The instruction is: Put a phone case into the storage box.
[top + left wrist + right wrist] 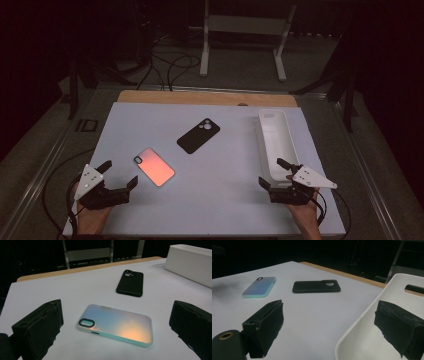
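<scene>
An iridescent phone case [154, 166] [116, 324] [260, 286] lies face down on the white table, camera hole toward the left. A black phone case [198, 135] [130, 283] [316, 286] lies farther back, near the table's middle. A long white tray [276, 141] [190, 263] [372, 322] stands at the right. My left gripper [118, 173] [116, 327] rests near the front left, open, just left of the iridescent case. My right gripper [274, 173] [329, 325] is open at the tray's near end, one jaw over the tray.
The white table top [220, 190] has a wooden strip [205, 97] along its far edge. A white metal stand [245, 35] and cables lie on the dark floor beyond. Black posts stand at both sides of the table.
</scene>
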